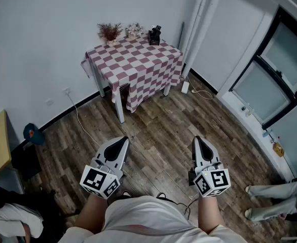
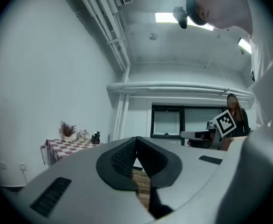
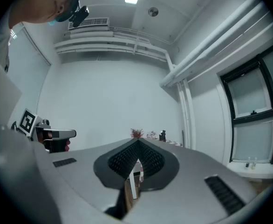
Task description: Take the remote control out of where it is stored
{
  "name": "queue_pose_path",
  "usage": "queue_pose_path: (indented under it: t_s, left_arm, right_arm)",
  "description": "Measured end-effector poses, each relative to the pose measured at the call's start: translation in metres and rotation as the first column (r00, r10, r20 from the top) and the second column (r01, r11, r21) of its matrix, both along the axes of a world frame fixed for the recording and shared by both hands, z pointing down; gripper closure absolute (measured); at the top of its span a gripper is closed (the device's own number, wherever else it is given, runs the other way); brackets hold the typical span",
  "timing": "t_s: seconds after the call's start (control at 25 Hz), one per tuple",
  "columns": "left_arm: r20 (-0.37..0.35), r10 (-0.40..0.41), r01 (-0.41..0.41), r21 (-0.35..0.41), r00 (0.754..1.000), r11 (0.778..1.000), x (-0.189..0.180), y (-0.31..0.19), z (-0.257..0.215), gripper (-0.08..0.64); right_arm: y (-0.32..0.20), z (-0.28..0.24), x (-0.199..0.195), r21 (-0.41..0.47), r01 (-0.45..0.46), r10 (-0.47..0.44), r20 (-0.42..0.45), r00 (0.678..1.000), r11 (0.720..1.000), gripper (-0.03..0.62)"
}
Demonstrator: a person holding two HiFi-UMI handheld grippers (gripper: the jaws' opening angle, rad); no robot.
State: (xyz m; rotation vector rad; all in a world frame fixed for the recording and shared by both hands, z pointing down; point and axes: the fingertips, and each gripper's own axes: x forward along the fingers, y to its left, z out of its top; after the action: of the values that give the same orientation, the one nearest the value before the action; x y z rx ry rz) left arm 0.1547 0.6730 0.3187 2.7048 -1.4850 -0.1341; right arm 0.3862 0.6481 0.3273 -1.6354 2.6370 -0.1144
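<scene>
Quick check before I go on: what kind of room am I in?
Probably a sparsely furnished indoor room, perhaps a staged test space rather than a lived-in home: bare white walls, a wood-plank floor, and one small table with a checkered cloth near a large window.

My left gripper (image 1: 123, 141) and right gripper (image 1: 198, 140) had smooth, matt grey plastic shells. My fingers (image 2: 120, 158) wore black ribbed pads, rubbery-looking. The checked tablecloth (image 1: 138, 65) was soft draped fabric, and the floor (image 1: 158, 130) was wood-grain plank with a faint sheen.
</scene>
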Motion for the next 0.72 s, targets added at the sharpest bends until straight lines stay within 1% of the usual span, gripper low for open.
queue_pose_path:
  t_s: [0.44, 0.6, 0.72]
  left_arm:
    - [-0.012, -0.012, 0.012, 0.001, 1.0, 1.0, -0.003, 0.002, 0.004, 0.551]
    - [-0.014, -0.015, 0.015, 0.006, 1.0, 1.0, -0.014, 0.002, 0.004, 0.551]
    - [-0.008, -0.017, 0.018, 0.011, 1.0, 1.0, -0.027, 0.001, 0.003, 0.551]
  right_arm:
    - [0.001, 0.003, -0.005, 0.008, 0.014, -0.014, -0.011, 1.0, 1.0, 0.578]
    - [0.001, -0.003, -0.019, 0.036, 0.027, -0.028, 0.012, 1.0, 0.999, 0.578]
    - [0.0, -0.002, -0.033, 0.019, 0.039, -0.039, 0.025, 0.999, 0.999, 0.578]
